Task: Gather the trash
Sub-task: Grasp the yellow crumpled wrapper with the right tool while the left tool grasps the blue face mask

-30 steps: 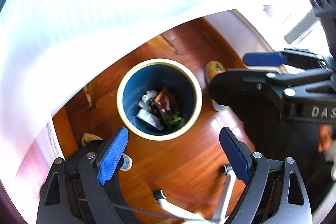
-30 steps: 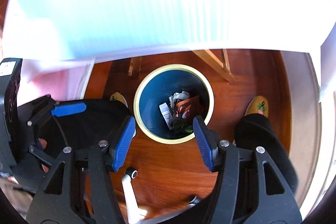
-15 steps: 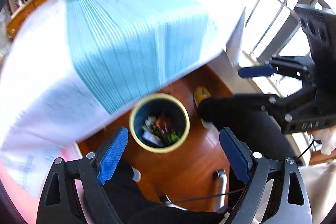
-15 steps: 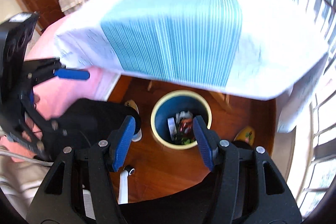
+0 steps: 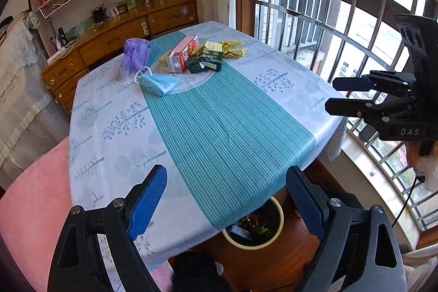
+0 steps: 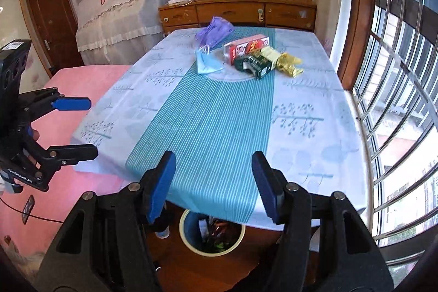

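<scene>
both hand-held grippers risen from bin above table edge; left hand-held gripper, right hand-held gripper gape empty

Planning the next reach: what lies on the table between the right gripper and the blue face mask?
Nothing: in the right wrist view only bare striped tablecloth runs from the open right gripper to the face mask.

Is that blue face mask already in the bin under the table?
No, the blue face mask lies on the tablecloth beside the red carton, not in the bin.
</scene>
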`<state>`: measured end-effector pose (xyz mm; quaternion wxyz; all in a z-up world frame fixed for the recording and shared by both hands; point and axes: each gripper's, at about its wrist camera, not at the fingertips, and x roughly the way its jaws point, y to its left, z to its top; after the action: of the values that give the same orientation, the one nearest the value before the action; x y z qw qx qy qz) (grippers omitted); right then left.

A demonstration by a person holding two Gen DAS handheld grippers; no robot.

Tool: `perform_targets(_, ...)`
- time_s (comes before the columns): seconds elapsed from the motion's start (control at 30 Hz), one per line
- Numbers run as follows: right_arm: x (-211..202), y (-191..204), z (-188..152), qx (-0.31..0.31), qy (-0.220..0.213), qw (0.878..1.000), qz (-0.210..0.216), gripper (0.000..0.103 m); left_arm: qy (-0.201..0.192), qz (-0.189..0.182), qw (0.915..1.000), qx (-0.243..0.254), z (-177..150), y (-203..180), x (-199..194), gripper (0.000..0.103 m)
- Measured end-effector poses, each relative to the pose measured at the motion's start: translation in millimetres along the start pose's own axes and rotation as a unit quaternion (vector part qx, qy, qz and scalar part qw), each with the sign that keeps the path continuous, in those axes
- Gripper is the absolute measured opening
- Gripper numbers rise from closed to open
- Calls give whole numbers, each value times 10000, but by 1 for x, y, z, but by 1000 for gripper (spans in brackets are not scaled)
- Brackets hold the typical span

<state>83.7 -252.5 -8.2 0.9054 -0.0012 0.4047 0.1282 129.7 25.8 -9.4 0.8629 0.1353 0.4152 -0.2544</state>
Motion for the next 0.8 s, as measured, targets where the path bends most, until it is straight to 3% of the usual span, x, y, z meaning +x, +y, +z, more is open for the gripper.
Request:
perform_targets(0.17, 22, -42, 63, 107, -112, 9993, -331, 57, 84, 114, 9998, -132, 56, 32, 28, 90)
perform_targets(0.53, 148, -148, 168, 741, 84, 9966, -354, 58, 523, 295, 9917, -1138, 146, 144, 168, 90)
perform_targets(0.8, 257, -210, 190, 1118, 522, 9919, -315, 58, 856, 220, 9817, -1685, 166, 200, 261, 90)
